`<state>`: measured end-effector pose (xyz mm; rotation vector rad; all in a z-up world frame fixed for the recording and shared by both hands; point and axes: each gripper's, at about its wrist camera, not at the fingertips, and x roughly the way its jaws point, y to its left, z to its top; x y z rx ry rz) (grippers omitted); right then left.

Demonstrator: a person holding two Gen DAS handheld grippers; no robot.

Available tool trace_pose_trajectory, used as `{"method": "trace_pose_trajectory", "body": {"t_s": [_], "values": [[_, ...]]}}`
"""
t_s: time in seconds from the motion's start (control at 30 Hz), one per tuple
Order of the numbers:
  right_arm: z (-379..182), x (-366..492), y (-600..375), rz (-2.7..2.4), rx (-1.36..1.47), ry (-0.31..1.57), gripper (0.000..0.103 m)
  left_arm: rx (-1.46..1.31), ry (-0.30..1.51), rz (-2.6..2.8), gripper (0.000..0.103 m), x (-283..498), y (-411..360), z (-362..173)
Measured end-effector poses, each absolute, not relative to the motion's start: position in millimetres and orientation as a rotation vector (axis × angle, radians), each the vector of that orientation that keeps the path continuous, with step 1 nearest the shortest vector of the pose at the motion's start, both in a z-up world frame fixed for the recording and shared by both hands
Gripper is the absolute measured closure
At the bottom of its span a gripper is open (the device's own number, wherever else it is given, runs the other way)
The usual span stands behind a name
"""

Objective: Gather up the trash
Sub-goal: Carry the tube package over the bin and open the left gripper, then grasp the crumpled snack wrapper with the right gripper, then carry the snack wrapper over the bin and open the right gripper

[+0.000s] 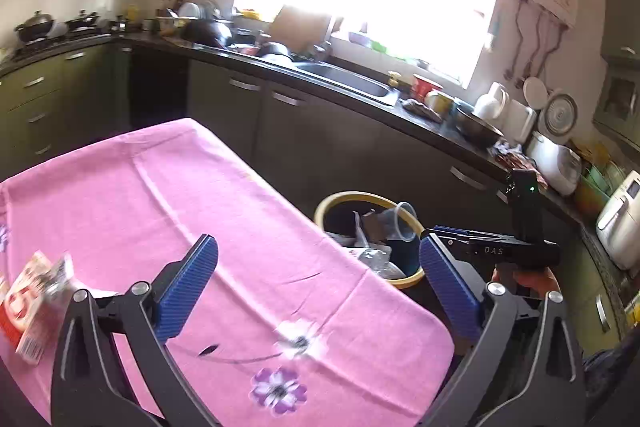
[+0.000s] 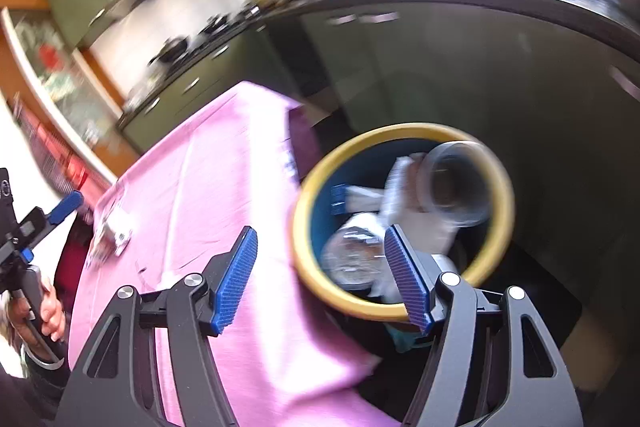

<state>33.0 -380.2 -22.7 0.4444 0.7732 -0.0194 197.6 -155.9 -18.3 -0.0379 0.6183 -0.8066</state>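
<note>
A yellow-rimmed trash bin (image 1: 335,200) stands on the floor beside the pink-clothed table (image 1: 160,195); it holds a clear plastic cup (image 1: 396,221), crumpled plastic and paper. In the blurred right wrist view the bin (image 2: 500,183) lies just ahead of my right gripper (image 2: 324,279), which is open and empty above the table edge. My left gripper (image 1: 320,283) is open and empty over the table. A red-and-white wrapper with clear plastic (image 1: 32,303) lies at the table's left edge, left of my left gripper. The right gripper's body (image 1: 516,247) hovers beside the bin.
A dark kitchen counter (image 1: 440,135) with sink, pots, bowls and appliances runs behind the table, with green cabinets (image 1: 288,131) below. The bright window washes out the back. The left gripper (image 2: 60,211) and small packets (image 2: 116,231) show at the table's far end.
</note>
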Motion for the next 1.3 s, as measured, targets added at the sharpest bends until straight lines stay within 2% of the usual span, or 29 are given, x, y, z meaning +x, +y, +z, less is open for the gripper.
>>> {"method": "trace_pose_trajectory", "body": {"t_s": [0.17, 0.33, 0.6, 0.87, 1.03, 1.17, 1.3], "values": [[-23.3, 88.7, -291.0, 0.200, 0.317, 0.824, 0.037, -0.081, 0.553, -0.550, 0.007, 159.1, -62.5, -9.1], [-21.5, 135.7, -189.8, 0.422, 0.161, 0.854, 0.037, -0.094, 0.533, -0.390, 0.007, 128.5, -0.9, -8.2], [-22.3, 181.4, -57.1, 0.653, -0.171, 0.832, 0.033, -0.102, 0.512, -0.327, 0.007, 107.3, 27.9, -17.7], [-54.9, 236.8, -9.8, 0.641, -0.270, 0.934, 0.035, -0.120, 0.538, -0.340, 0.007, 103.2, 31.3, -26.5], [-67.6, 248.0, 0.6, 0.638, -0.296, 0.967, 0.042, -0.132, 0.554, -0.329, 0.007, 100.7, 34.6, -31.7], [-69.1, 248.3, 2.6, 0.639, -0.289, 0.976, 0.069, -0.148, 0.566, -0.328, 0.007, 99.3, 34.8, -34.1], [-60.4, 239.7, -9.3, 0.652, -0.243, 0.968, 0.073, -0.160, 0.568, -0.336, 0.007, 98.5, 34.6, -33.4]]}}
